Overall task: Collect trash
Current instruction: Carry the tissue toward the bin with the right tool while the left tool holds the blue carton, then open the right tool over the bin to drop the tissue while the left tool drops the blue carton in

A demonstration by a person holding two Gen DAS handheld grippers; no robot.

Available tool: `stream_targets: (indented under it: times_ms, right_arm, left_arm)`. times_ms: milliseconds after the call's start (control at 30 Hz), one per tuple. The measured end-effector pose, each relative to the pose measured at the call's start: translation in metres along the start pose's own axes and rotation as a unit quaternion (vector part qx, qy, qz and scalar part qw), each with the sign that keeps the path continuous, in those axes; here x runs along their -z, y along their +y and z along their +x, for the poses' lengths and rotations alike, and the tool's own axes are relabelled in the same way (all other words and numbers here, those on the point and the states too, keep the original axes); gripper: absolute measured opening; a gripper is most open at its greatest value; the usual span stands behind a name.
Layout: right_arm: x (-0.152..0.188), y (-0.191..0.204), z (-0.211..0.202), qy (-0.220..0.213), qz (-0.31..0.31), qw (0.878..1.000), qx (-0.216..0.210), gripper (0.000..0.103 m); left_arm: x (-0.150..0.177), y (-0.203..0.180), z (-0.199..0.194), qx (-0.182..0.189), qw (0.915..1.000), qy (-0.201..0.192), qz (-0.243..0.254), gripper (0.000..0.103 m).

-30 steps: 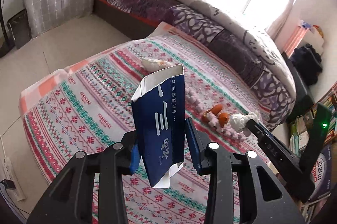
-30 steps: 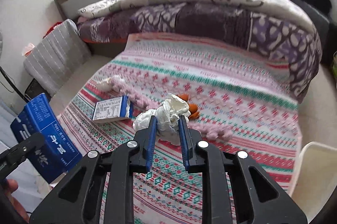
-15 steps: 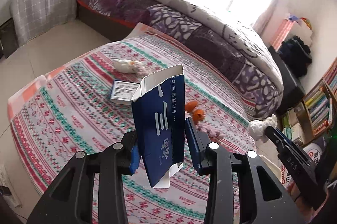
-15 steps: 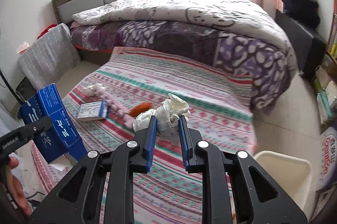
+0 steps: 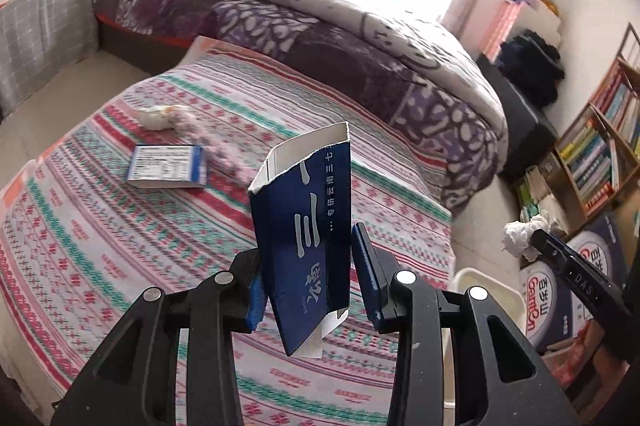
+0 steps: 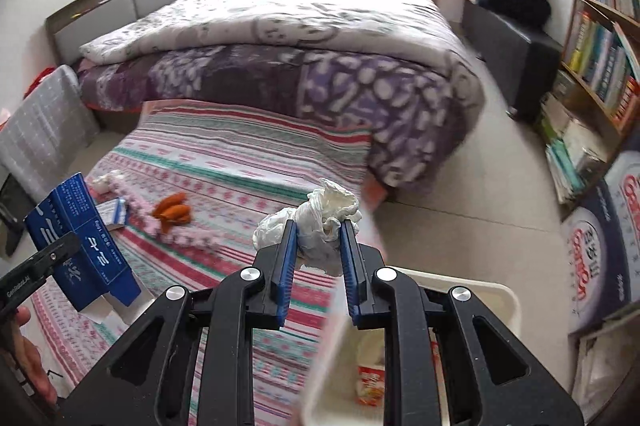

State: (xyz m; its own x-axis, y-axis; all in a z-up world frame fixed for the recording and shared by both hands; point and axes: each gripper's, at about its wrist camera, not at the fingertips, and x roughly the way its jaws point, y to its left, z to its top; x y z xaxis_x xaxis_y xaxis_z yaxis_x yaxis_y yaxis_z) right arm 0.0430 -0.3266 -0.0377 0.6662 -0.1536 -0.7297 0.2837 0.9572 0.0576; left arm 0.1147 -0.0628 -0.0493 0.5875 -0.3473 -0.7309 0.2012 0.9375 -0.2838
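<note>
The step in hand looked to be the carry to the bin: both hands were loaded and the white bin sat on the floor just off the near right corner of the striped mat. To do it well, each load ought to be brought squarely over the bin's mouth before letting go, since the tissue was light and could drift past the rim, and the tall carton might tip on the edge and fall outside. One hand at a time seemed the safer way, as the two grippers were close together near the bin.

The left gripper had its fingers closed on a dark blue carton, held upright by its lower half. Its top was torn open, showing white card inside, and pale lettering ran down its face; a loose flap hung at the bottom.

The right gripper had its fingers pinched tight on a crumpled white tissue, which bulged above and to the left of the pads, over the bin's far edge. Some rubbish already lay inside the bin.

Left on the mat, well apart from the bin, were a small flat box, a second tissue wad, and a pink and orange toy, which may not be rubbish.
</note>
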Motion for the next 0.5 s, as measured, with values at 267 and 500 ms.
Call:
stream_targets:
  times_ms: [267,500]
  right_arm:
    - [0.010,-0.055,0.002,0.049,0.017,0.997,0.053,0.024]
    - [0.016,-0.095,-0.002,0.050,0.048,0.993,0.095,0.063]
  left_arm:
    - [0.013,-0.047,0.019,0.030,0.9990,0.016,0.030,0.038]
    - [0.027,-0.091,0.034,0.058,0.9961,0.030,0.058,0.038]
